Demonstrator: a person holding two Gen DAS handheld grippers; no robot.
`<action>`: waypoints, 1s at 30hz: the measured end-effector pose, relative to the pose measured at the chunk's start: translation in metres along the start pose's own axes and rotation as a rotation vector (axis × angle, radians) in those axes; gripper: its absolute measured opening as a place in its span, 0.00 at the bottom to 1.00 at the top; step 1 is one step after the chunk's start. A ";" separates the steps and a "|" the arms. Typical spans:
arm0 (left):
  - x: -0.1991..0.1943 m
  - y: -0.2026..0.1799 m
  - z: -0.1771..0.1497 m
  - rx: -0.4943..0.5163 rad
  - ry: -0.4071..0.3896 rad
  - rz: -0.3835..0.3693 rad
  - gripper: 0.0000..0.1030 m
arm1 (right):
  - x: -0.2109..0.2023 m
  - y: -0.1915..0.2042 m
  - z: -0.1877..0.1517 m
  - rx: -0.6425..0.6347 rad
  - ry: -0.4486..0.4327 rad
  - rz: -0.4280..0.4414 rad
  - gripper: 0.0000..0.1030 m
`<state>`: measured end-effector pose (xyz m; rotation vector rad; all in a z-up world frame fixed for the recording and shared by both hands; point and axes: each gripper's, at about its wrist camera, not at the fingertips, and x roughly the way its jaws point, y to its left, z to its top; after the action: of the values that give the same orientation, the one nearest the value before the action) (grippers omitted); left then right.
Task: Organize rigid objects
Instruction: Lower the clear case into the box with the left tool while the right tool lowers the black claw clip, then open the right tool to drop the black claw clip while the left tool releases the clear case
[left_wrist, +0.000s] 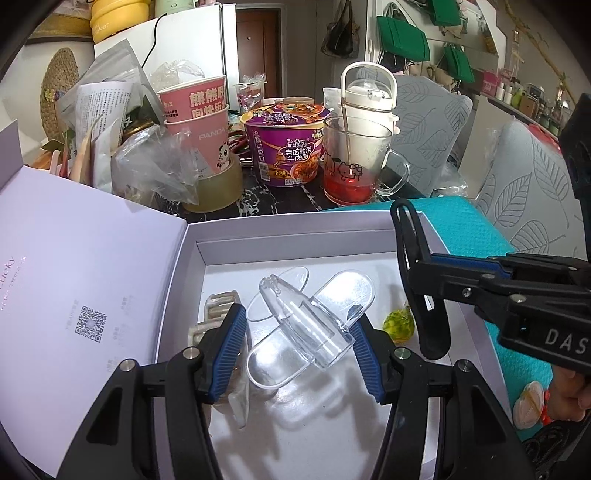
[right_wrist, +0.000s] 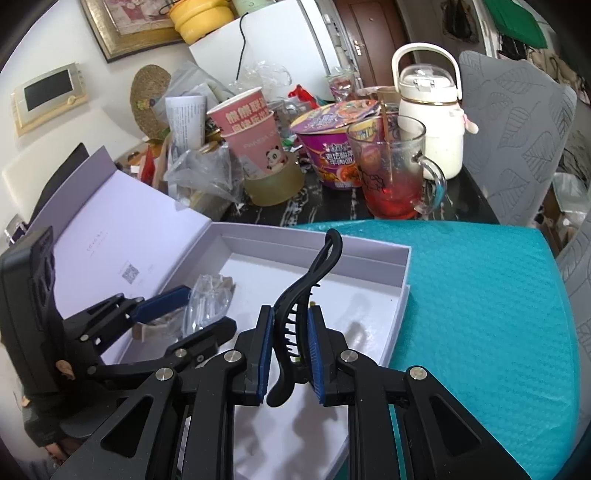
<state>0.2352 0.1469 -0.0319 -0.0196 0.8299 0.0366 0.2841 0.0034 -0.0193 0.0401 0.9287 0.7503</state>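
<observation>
A clear plastic hair clip (left_wrist: 306, 325) hangs over the open white box (left_wrist: 192, 258), and my left gripper (left_wrist: 298, 321) is shut on it, blue pads on either side. My right gripper (left_wrist: 424, 277) reaches in from the right, shut on a black claw hair clip (left_wrist: 410, 258) above the box's right part. The right wrist view shows the black clip (right_wrist: 321, 258) standing upright between the pads of my right gripper (right_wrist: 291, 312). My left gripper (right_wrist: 203, 310) with the clear clip (right_wrist: 210, 299) is on its left, over the box (right_wrist: 402, 266).
Beige clips (left_wrist: 218, 310) and a yellow-green piece (left_wrist: 399, 325) lie in the box, whose lid (left_wrist: 92, 277) stands open to the left. The box rests on a teal mat (right_wrist: 480, 295). Behind stand a tape roll (left_wrist: 218, 184), pink cups (left_wrist: 199, 122), a noodle bowl (left_wrist: 284, 144) and a glass mug (left_wrist: 354, 162).
</observation>
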 end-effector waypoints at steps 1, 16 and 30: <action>0.000 0.000 0.000 0.002 0.000 0.002 0.55 | 0.002 0.000 -0.001 0.000 0.008 -0.001 0.18; 0.002 0.000 0.001 -0.003 0.014 0.035 0.55 | 0.004 0.002 -0.002 -0.007 0.019 -0.015 0.19; 0.001 0.002 0.006 -0.015 0.062 0.062 0.55 | -0.010 0.005 0.003 -0.006 -0.010 -0.010 0.24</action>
<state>0.2399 0.1487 -0.0284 -0.0092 0.8917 0.1015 0.2796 0.0018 -0.0086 0.0345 0.9165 0.7432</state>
